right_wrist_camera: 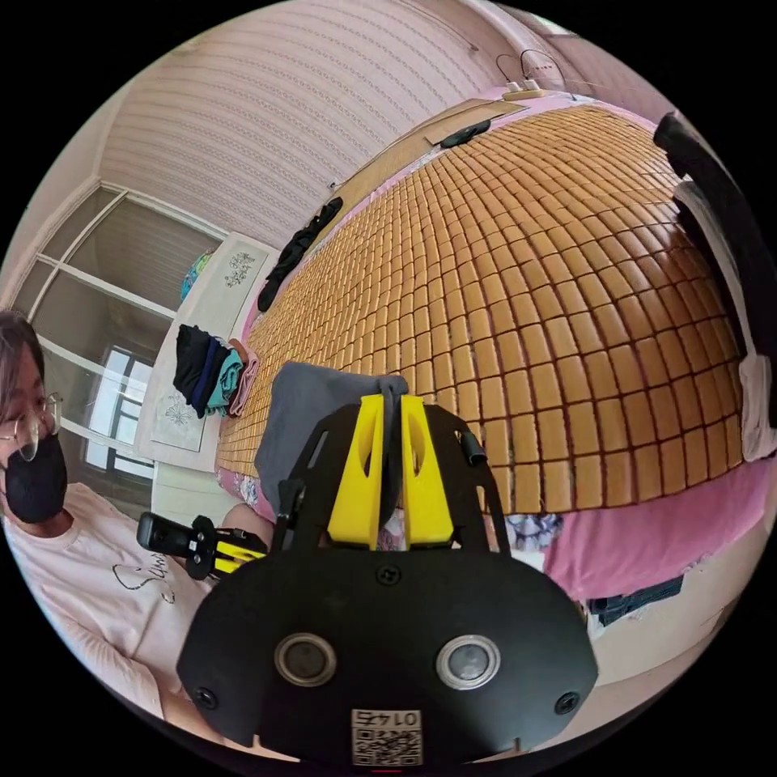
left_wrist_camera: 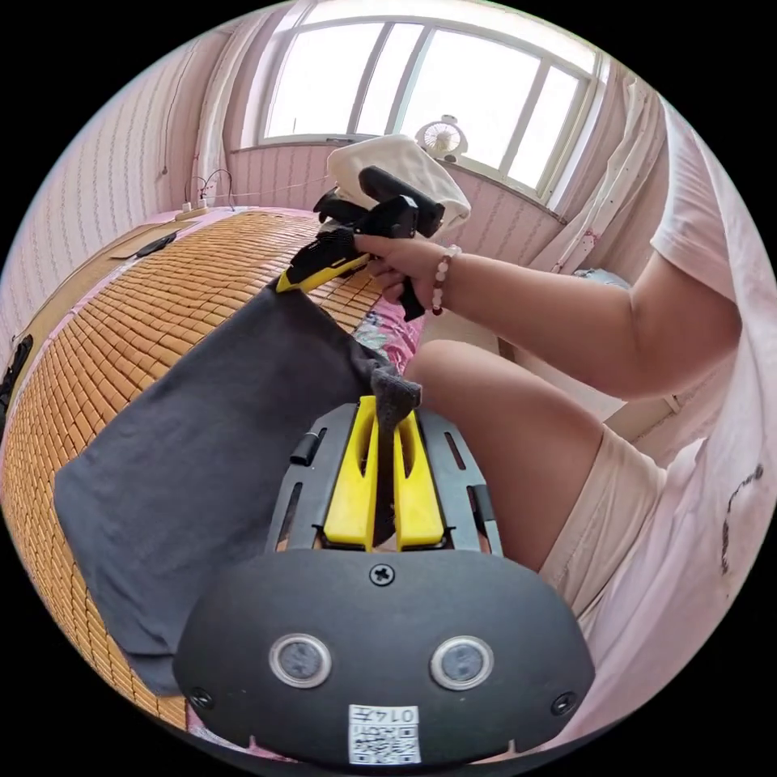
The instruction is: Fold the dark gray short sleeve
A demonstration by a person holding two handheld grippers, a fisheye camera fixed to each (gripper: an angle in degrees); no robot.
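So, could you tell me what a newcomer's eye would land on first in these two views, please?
First, the dark gray shirt draped over the bamboo mat, with an edge pinched between the yellow jaws of the left gripper. Beyond it, a hand holds the right gripper clamped on the shirt's far edge. In the right gripper view, the glossy mat fills the scene, with a stack of folded clothes past its end.
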